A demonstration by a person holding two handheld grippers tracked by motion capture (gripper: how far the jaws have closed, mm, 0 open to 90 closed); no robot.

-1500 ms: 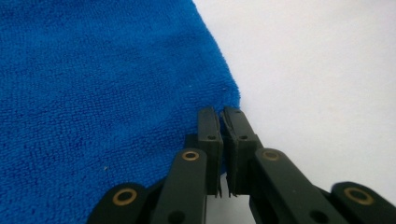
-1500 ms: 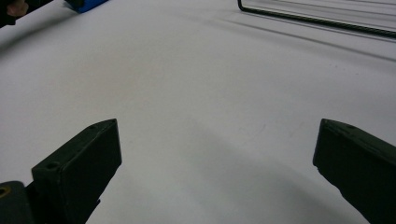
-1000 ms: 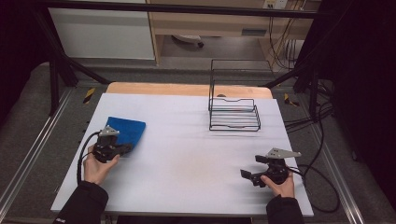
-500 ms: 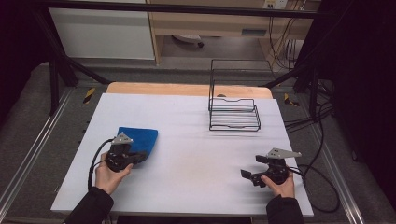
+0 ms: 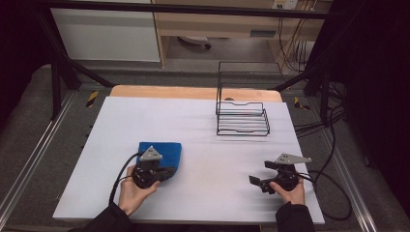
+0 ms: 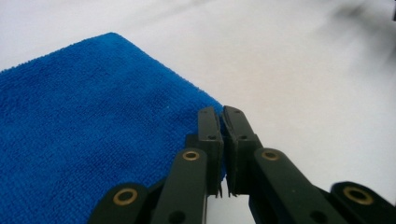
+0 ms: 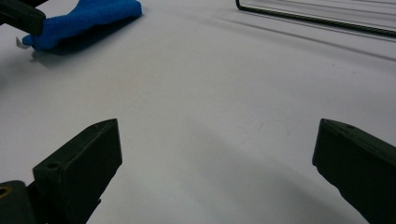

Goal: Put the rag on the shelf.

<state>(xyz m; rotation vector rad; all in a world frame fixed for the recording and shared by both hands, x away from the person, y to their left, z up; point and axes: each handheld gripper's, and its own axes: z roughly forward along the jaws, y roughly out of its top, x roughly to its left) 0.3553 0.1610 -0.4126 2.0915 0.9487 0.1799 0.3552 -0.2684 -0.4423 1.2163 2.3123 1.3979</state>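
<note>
Cloth-handling looked to be the step in hand. At the left of the white table (image 5: 193, 121), the left gripper (image 5: 164, 173) had its jaws pressed together on the near corner of the blue cloth (image 5: 167, 152); the left gripper view showed terry pile caught between the two black tips at the cloth's edge (image 6: 93, 140). From the right gripper view, that held corner seemed raised a little off the table (the shadow beneath it suggested so, though the angle was low), while the rest of the cloth lay flat on the left half, near the front edge.

My judgement was that the next move called for keeping the pinch firm while carrying the corner, since only a thin edge was gripped and could slip out.

Further right, the middle of the table was bare. Behind it, well apart from the cloth, a black wire rack (image 5: 241, 118) stood near the far edge, out of the way. At the right, the right gripper (image 5: 263, 180) rested near the front with its jaws spread wide, holding nothing.
</note>
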